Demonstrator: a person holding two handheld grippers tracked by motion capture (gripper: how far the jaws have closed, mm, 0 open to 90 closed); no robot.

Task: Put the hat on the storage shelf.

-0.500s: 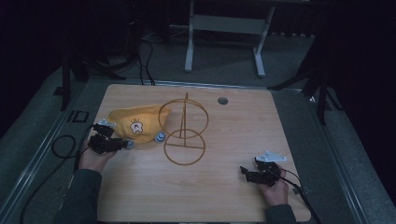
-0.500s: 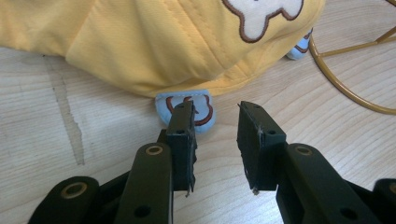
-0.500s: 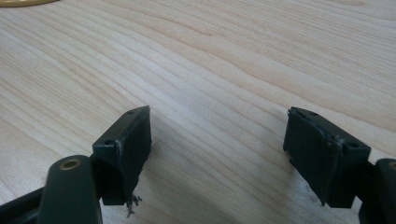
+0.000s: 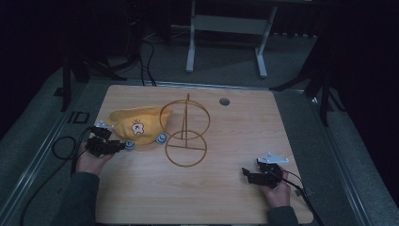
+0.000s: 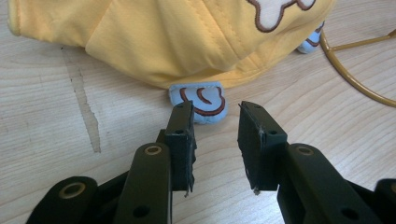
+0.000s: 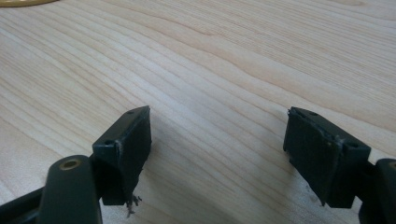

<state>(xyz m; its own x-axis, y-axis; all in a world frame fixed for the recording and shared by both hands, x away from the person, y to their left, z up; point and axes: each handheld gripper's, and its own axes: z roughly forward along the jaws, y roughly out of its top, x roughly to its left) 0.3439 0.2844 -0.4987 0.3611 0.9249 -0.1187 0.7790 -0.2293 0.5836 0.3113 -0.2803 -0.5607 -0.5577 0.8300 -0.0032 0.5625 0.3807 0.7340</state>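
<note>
Yellow cloth cap (image 4: pixel 137 126) with blue ear tabs: on wooden surface (image 4: pixel 226 141), beside gold wire stand (image 4: pixel 185 136) | left tongs (image 5: pixel 215 126): apart, empty, at blue tab (image 5: pixel 200 101) | advice: straddle tab, clamp squarely | right tongs (image 6: pixel 217 140): apart, idle, far from stand.

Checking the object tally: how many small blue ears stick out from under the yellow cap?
2: one blue ear just ahead of the left gripper, another near the wire stand. More may be hidden underneath.

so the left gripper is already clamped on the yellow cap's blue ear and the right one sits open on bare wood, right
Not clamped: in the left gripper view the left gripper is open, its jaws just short of the blue ear of the yellow cap. The right gripper does sit open over bare table.
</note>
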